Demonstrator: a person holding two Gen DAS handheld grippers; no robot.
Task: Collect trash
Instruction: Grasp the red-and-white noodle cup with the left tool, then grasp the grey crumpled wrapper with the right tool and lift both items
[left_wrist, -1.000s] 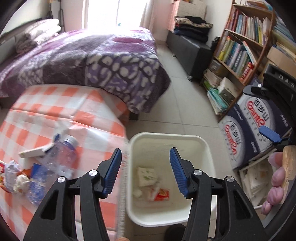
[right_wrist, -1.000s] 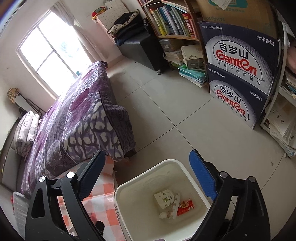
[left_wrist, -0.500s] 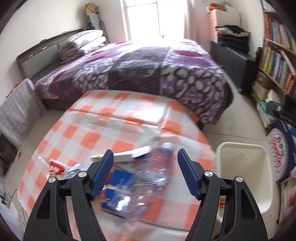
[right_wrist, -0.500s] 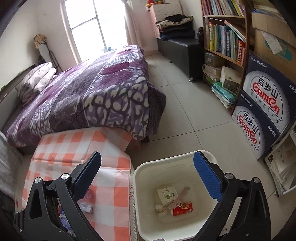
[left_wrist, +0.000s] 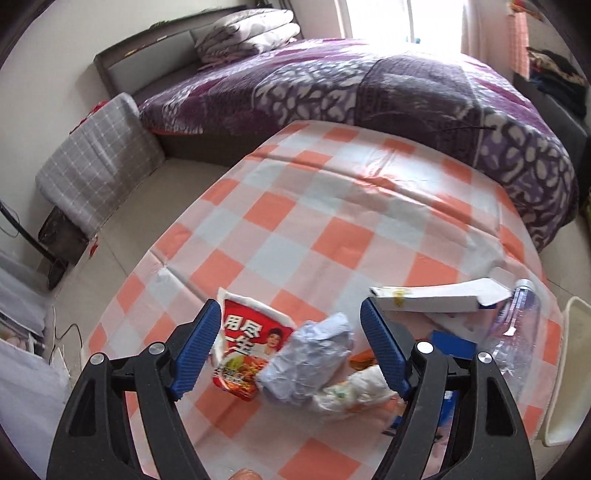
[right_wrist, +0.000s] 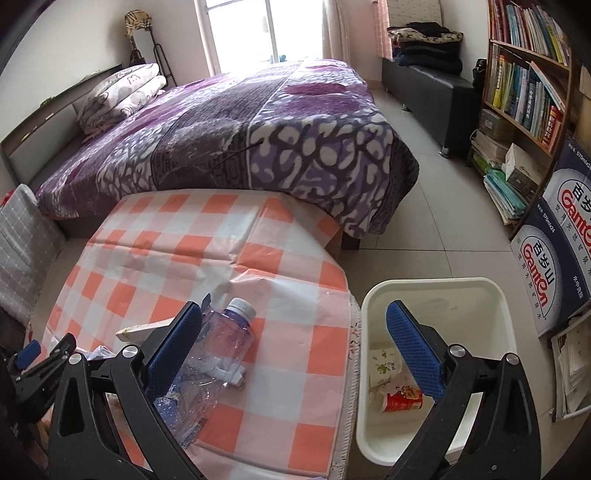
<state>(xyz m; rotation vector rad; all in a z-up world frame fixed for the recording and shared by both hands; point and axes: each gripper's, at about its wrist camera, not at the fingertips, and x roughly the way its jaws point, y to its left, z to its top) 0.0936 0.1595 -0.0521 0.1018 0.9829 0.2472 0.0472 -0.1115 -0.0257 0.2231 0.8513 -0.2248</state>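
Left gripper (left_wrist: 290, 345) released, empty, above crumpled paper (left_wrist: 314, 360) and red noodle wrapper (left_wrist: 245, 347) near the table's front edge. Right gripper (right_wrist: 295, 350) wide apart, empty, straddling plastic bottle (right_wrist: 218, 354) and white bin (right_wrist: 439, 295) off the right edge

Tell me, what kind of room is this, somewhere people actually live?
Most likely a lived-in bedroom at home. A bed with a purple patterned blanket and folded bedding fills the back, a bookshelf crammed with books lines one wall, and a small table under an orange checked cloth stands beside a white bin.

Left gripper (left_wrist: 290, 347) swung from bin (right_wrist: 436, 291) to table litter, jaws wider, right gripper (right_wrist: 295, 354) following
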